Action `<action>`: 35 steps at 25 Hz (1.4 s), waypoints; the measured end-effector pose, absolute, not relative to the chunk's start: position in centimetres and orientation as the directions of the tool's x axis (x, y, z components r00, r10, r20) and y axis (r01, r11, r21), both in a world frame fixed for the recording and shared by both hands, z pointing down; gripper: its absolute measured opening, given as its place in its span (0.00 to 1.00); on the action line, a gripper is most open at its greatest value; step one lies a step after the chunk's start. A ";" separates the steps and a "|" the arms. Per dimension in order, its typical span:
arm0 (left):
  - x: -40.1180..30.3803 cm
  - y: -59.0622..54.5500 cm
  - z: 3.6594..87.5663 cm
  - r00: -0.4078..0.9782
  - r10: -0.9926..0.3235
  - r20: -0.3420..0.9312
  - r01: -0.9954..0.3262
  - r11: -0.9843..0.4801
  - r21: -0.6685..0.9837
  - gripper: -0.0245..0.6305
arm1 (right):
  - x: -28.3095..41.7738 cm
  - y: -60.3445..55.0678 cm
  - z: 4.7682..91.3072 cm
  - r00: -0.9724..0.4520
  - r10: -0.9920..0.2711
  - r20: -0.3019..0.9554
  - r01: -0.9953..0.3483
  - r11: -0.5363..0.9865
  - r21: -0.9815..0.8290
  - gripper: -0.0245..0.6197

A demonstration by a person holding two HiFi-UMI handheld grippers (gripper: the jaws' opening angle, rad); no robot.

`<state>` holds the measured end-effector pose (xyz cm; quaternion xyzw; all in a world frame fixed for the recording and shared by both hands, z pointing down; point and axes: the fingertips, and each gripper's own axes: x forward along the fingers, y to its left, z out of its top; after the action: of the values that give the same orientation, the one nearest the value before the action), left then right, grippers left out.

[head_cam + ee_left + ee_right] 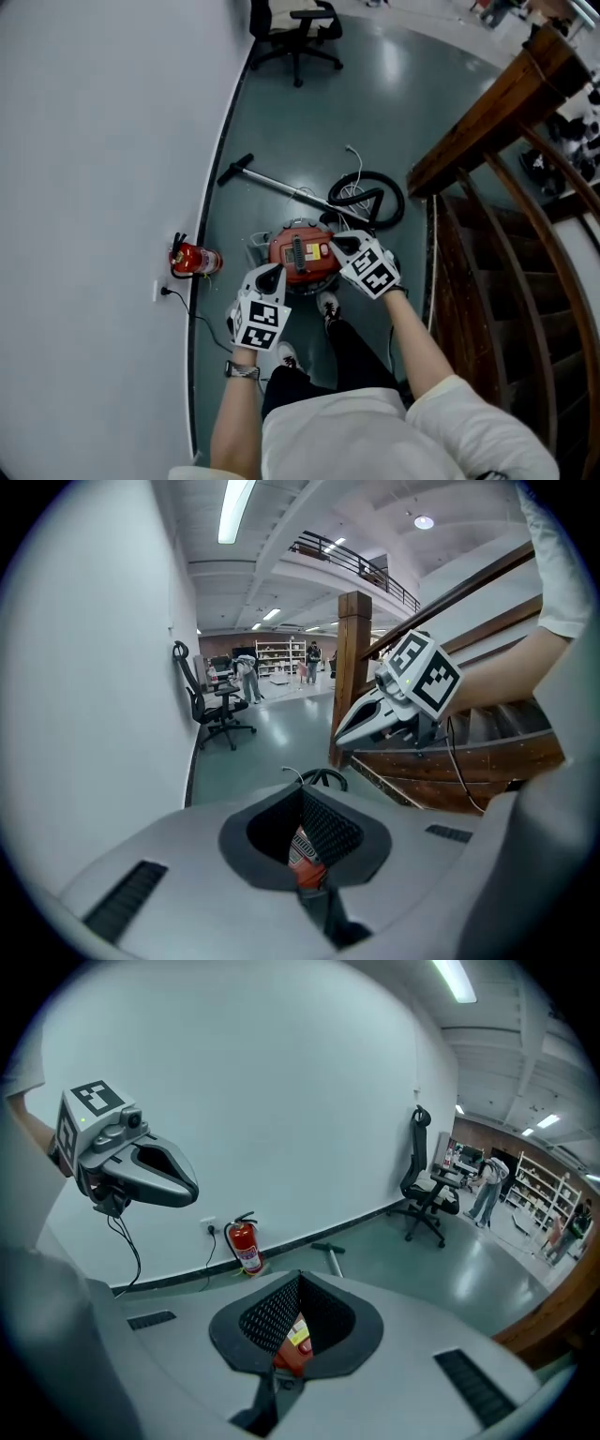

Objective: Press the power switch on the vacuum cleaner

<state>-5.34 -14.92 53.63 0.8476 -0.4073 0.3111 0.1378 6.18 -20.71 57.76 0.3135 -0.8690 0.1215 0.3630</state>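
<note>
Looking steeply down on a round red vacuum (281,255), standing on glossy grey-green floor (375,103) just ahead of white shoes (327,305); black ribbed handle (299,253) across its plastic lid. Switch too small to make out. Left gripper (273,273): hovering by the lid's near left edge. Right gripper (337,246): over the lid's right edge; contact impossible to tell. Both pale grey hard plastic, beak-shaped, each carrying a black-and-white marker cube (261,323). In left gripper view, jaws pressed together at the tips, dimpled black pads (328,832) framing a teardrop hollow, nothing gripped, only the red vacuum below seen through it. In right gripper view, same: jaws closed, empty, red lid and yellow label (299,1334) showing through. Behind the vacuum, straight metal wand (281,185) with black T-handle, black hose (402,202) looped into a ring. Red cylindrical extinguisher (194,260) against smooth white wall (94,141), thin black cord (202,323) plugged in nearby. Black wheeled chair (295,33) well apart. Dark wooden stairs (487,112) at right.
</note>
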 end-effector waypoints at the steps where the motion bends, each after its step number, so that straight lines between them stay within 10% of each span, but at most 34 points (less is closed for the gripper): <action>1: -5.6 -14.8 53.1 0.476 -0.606 0.637 -0.773 -0.634 -0.025 0.04 | 6.2 -20.6 56.9 -0.538 -0.465 0.704 -0.632 0.775 0.028 0.08; 35: -6.0 -7.6 38.4 0.586 -0.634 0.505 -0.580 -0.763 -0.285 0.04 | 7.5 -10.0 36.8 -0.438 -0.694 0.571 -0.652 0.683 0.330 0.08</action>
<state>-5.95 -7.57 38.40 0.8893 -0.3414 0.3010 -0.0447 7.52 -9.99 36.80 0.3970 -0.8474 -0.0303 0.3513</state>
